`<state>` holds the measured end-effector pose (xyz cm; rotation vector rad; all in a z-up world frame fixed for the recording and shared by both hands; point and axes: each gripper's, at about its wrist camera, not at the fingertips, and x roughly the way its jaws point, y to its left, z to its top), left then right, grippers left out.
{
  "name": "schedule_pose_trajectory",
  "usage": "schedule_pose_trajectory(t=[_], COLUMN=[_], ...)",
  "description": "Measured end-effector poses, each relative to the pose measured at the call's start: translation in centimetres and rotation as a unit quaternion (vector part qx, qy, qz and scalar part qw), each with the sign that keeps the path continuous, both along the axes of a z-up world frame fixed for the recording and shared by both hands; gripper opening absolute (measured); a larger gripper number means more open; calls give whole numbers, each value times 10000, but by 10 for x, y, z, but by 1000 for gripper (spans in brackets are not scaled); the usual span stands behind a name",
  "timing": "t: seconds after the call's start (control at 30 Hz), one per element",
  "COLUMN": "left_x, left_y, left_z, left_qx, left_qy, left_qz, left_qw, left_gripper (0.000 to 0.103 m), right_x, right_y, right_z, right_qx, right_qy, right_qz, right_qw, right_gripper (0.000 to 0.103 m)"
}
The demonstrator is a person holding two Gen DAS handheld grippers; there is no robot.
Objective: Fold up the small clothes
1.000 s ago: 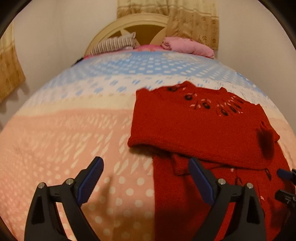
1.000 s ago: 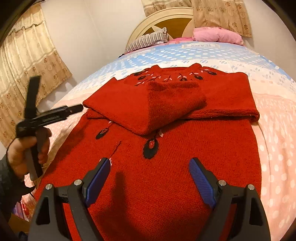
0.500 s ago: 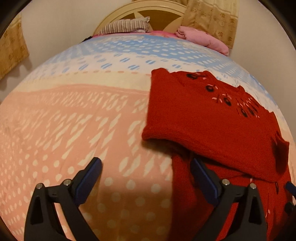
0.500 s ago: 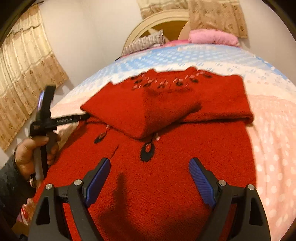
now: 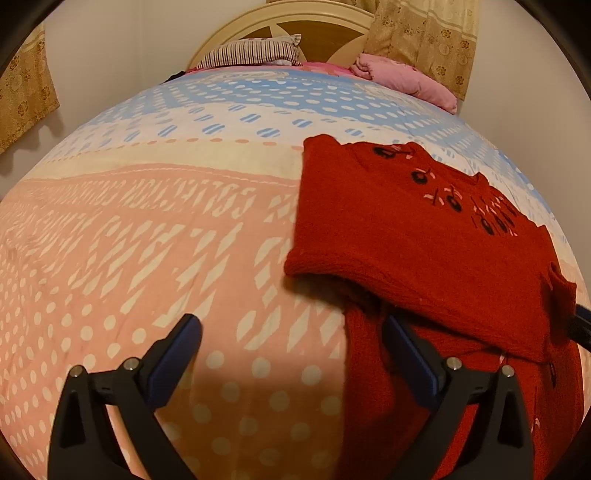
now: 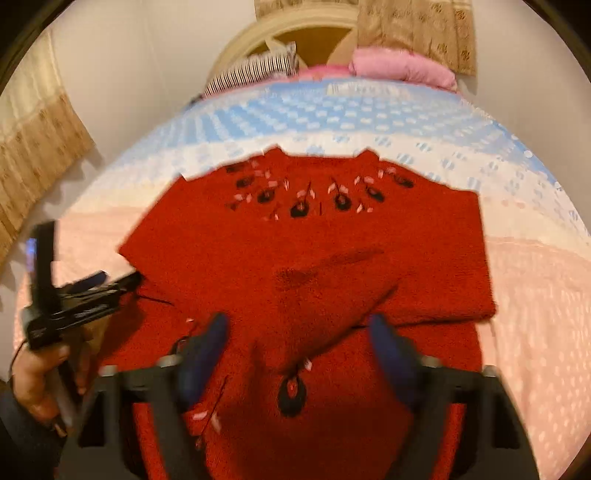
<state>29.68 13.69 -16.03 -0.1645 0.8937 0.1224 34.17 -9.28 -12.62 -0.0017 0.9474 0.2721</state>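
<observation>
A red knitted sweater [image 5: 417, 236] with dark flower motifs lies flat on the bed, both sleeves folded across its chest [image 6: 332, 258]. My left gripper [image 5: 290, 325] stands open low over the sweater's left edge, its right finger [image 5: 406, 354] above the red knit and its left finger above the bedspread. In the right wrist view the left gripper [image 6: 118, 278] shows from the side, held by a hand [image 6: 37, 369]. My right gripper [image 6: 299, 343] hovers over the sweater's lower body with its jaws closing. The folded sleeve's tip lies between them, and the pads do not press on it. This view is blurred.
A bedspread [image 5: 147, 240] of pink, cream and blue bands with white dots covers the bed. A striped pillow [image 5: 255, 55] and a pink bundle [image 5: 406, 81] lie at the headboard [image 5: 280, 22]. Curtains [image 6: 37, 147] hang at the left wall.
The right gripper has moved forward over the sweater, so the folded sleeves sit nearer, and its jaws have narrowed. The left gripper shifted left early on, then kept still.
</observation>
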Motion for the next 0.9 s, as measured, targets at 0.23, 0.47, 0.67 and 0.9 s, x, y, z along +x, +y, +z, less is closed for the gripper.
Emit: schedule_pose_trajectory(t=[0.23,0.47,0.67,0.9], left_x=[0,1,1,1], left_y=[1,1,1,1], left_z=[-1,-1,-2,-3], left_qx=[-49,-42,-53,-12], left_qy=[4,8,7,26], left_qz=[2,1,16,12], left_qw=[10000,10000,10000,10000], left_gripper=[103,103,103,103], right_x=[13,-12,1,3], right_y=[-11,-27,-57,-135], right_z=[16,108,45,-21], right_qx=[397,988,988,1427], right_qy=[-314,-2000,-1305,-518], right_qz=[-56,285,-44,-1094], right_qw=[9987,9744,9865,9823], right_gripper=[5,5,5,6])
